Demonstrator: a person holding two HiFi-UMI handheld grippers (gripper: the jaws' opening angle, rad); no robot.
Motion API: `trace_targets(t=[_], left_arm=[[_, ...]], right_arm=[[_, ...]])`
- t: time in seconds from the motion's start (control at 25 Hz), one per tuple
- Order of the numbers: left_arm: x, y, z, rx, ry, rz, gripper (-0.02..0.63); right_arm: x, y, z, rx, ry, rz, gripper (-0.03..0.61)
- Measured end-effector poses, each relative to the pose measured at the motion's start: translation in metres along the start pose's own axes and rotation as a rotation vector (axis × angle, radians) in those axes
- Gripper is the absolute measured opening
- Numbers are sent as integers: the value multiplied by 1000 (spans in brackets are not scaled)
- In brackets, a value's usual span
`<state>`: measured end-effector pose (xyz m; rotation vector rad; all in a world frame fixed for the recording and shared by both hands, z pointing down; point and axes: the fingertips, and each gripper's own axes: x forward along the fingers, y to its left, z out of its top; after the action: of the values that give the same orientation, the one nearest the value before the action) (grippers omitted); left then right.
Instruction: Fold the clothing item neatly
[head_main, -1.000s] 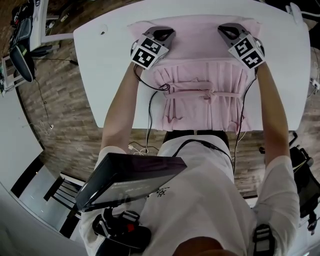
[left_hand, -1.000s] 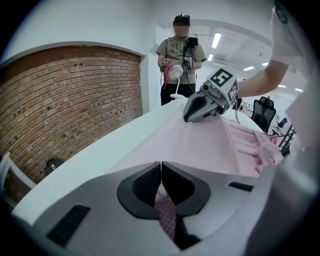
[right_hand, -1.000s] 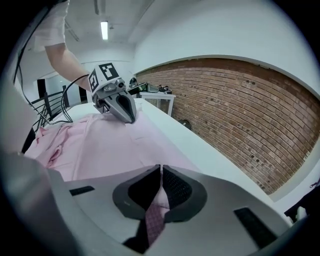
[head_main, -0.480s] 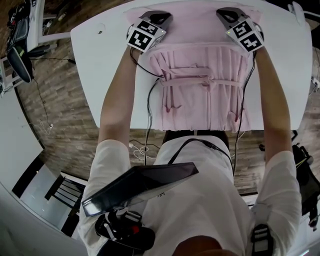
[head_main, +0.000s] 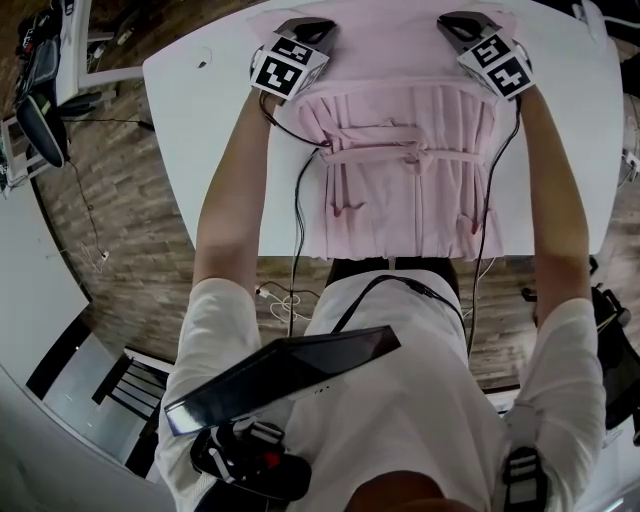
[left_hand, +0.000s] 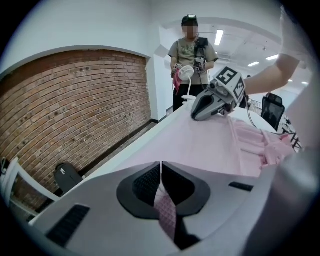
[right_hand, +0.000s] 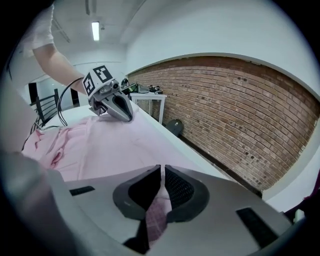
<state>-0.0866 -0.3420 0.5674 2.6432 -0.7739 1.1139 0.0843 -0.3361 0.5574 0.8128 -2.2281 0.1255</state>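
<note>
Tabletop (head_main: 200, 150): white, rounded corners, carries the whole garment
Garment (head_main: 400, 215): pink, spread flat down the middle of the tabletop; a smooth layer lies at the far end, a pleated layer lies over the nearer part, and its near hem reaches the tabletop's near edge
Left tool (head_main: 310, 27): at the garment's far left corner, pointing down and away; clenched, with a strip of pink cloth pinched between its dark ribbed pads
Right tool (head_main: 455, 22): at the far right corner, level with the left tool and well apart from it; also clenched on a fold of the pink cloth
Tie band (head_main: 415, 157): narrow pink strip across the pleats, knotted near the middle
Cables (head_main: 298, 190): thin, black, one trailing back from each tool along the garment's sides
</note>
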Motion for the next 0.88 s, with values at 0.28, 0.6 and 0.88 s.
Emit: trace_targets(t=[0.28, 0.6, 0.88], left_arm=[[-33, 9, 8, -124, -98, 53, 12], [-81, -33, 15, -182, -172, 36, 12], [-139, -71, 29, -179, -274, 18, 12]], right_arm=[[-29, -8, 10, 135, -97, -85, 14], [-72, 24, 27, 272, -202, -143, 12], [-126, 57, 60, 320, -292, -220, 12]])
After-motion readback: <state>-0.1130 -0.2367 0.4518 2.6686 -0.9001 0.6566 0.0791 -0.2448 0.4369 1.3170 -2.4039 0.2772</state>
